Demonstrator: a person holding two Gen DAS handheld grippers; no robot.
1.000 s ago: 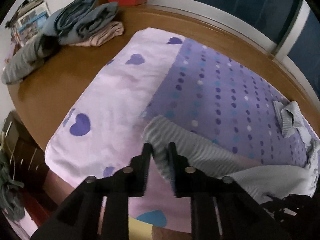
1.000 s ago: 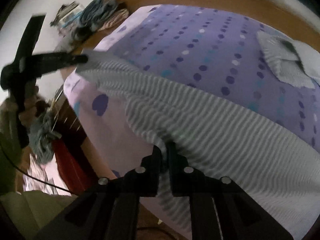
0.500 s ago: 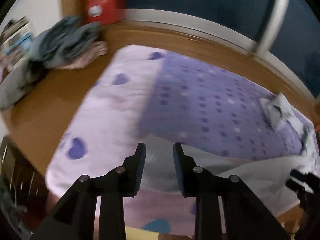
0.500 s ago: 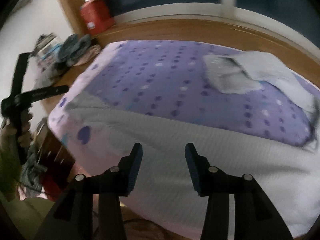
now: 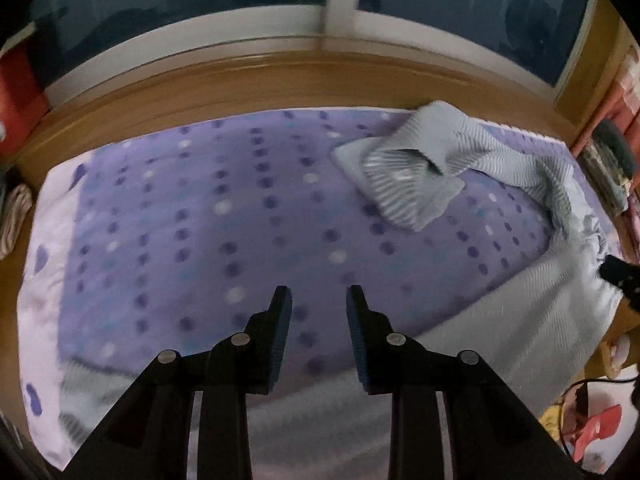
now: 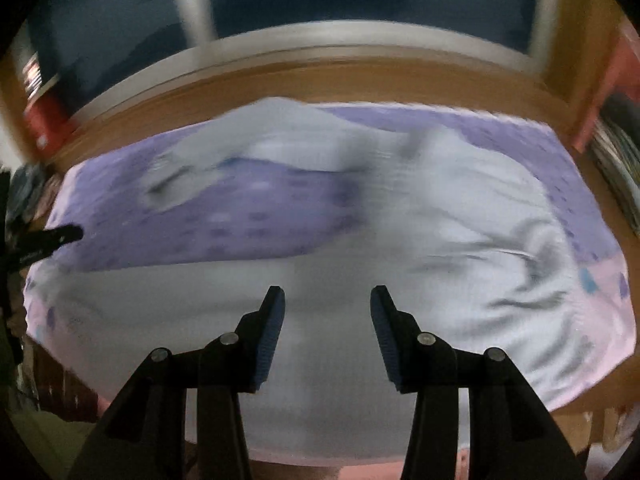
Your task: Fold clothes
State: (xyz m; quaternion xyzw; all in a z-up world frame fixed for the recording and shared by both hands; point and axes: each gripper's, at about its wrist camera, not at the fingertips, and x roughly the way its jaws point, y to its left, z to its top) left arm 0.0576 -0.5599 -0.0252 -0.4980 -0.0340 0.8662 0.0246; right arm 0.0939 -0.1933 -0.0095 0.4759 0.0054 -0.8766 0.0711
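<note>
Both my tools are spread and holding nothing: my left gripper (image 5: pixel 316 300) and my right gripper (image 6: pixel 327 302). The striped grey garment (image 6: pixel 460 248) lies on the purple dotted cloth (image 5: pixel 240 216), its near hem running crosswise just beneath both, its bulk nearer my right, its sleeve (image 5: pixel 408 176) bunched far right.

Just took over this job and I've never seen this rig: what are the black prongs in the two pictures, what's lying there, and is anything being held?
The prongs are hand-held tongs with a camera on each, looking along the fingers. One picture looks out from the left tongs, the other from the right tongs. Both are open and hold nothing. A pale grey striped knit garment lies on a purple dotted cloth spread over a wooden table.
</note>
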